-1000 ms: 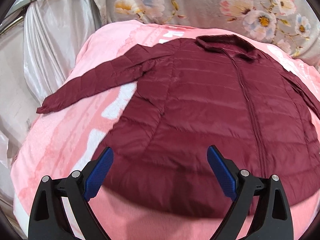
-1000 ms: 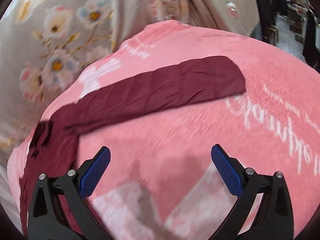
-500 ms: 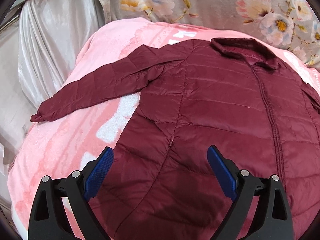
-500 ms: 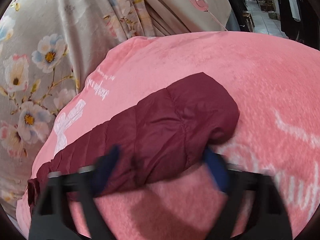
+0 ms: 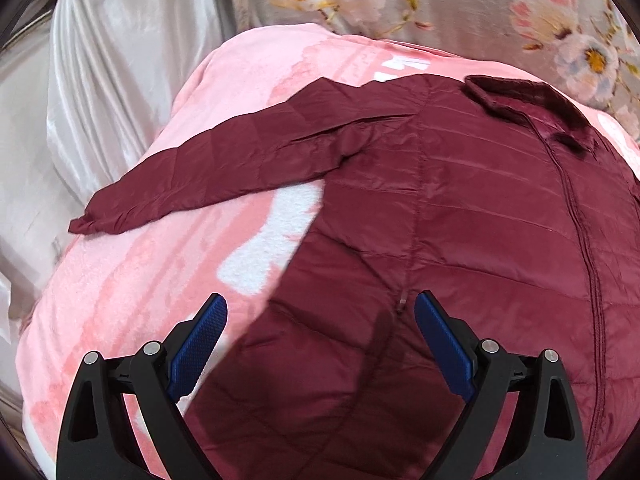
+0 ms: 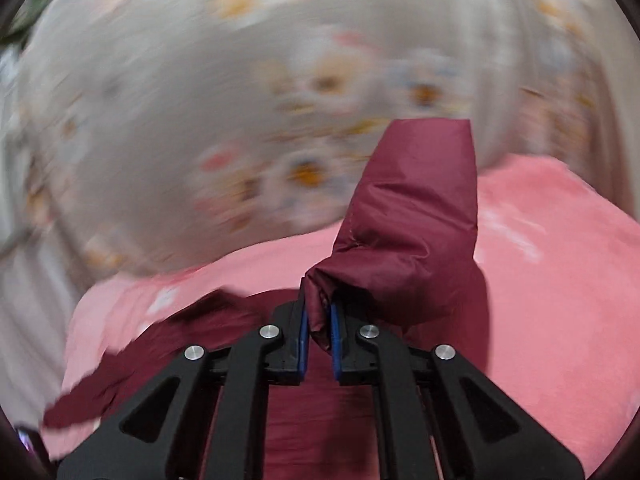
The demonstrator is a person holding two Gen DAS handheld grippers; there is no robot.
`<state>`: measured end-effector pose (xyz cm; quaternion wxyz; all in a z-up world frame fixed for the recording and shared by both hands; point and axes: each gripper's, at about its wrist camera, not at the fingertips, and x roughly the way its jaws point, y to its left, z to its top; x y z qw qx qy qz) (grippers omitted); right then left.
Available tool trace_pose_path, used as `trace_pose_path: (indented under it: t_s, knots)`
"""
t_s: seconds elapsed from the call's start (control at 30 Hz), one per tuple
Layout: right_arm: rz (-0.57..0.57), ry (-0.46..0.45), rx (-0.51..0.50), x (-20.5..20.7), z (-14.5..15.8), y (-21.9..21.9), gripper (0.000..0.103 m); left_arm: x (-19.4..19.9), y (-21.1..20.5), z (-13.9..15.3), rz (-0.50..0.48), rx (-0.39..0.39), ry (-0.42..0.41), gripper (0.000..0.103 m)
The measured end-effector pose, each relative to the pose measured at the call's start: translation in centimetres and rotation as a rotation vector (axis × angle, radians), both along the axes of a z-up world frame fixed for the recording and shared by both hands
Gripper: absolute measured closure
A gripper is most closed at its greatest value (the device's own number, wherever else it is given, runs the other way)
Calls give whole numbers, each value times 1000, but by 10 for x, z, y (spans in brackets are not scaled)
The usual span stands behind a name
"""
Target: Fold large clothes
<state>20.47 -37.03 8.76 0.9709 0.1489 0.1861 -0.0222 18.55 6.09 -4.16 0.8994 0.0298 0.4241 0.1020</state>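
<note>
Bed w/ pink blanket [image 5: 120, 300]; maroon quilted jacket [image 5: 460, 220] spread flat on it, one sleeve [image 5: 224, 168] out sideways

White lettering is printed on the pink blanket [image 5: 256, 80] near the jacket's [image 5: 460, 220] shoulder, but it is partly covered and cannot be read.

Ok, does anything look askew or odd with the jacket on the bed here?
Nothing damaged. The maroon quilted puffer jacket lies flat on the pink fleece blanket, one sleeve splayed outward. The right gripper is shut on the other sleeve, lifted and bunched. The left gripper is open, empty.
</note>
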Motion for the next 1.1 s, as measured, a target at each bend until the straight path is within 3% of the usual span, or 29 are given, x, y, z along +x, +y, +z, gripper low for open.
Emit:
trace_pose_path:
  t_s: [0.1,0.27,0.4,0.47,0.6,0.77,0.93,1.0,1.07,1.1]
  knots:
    - [198,42,-56,33,-9,91,95,-1,14,0,16,-8,-1,10]
    - [382,164,-90,70,-60,195,89,-1,40,-2,43,-32,6,10]
    - [442,243,-126,74,-102,248,52,3,51,-1,31,-73,10,10]
    - [447,252,-135,67,-109,254,48,5,54,2,9,-124,12,10]
    - [382,242,-100,47,-105,230,42,25,43,15,-85,-289,15,10]
    - [187,263,-12,21,-106,145,34,64,3,22,-201,-446,41,10]
    - [-15,299,66,4,-116,58,34,116,-38,-9,-231,-632,189,11]
    - [-67,306,140,-1,-122,26,34,124,-43,-18,-193,-669,207,16]
    - [-108,324,261,-1,-136,-8,34,127,-46,-15,-172,-659,189,35]
    - [-114,326,326,-1,-144,-21,34,129,-50,-12,-179,-638,181,52]
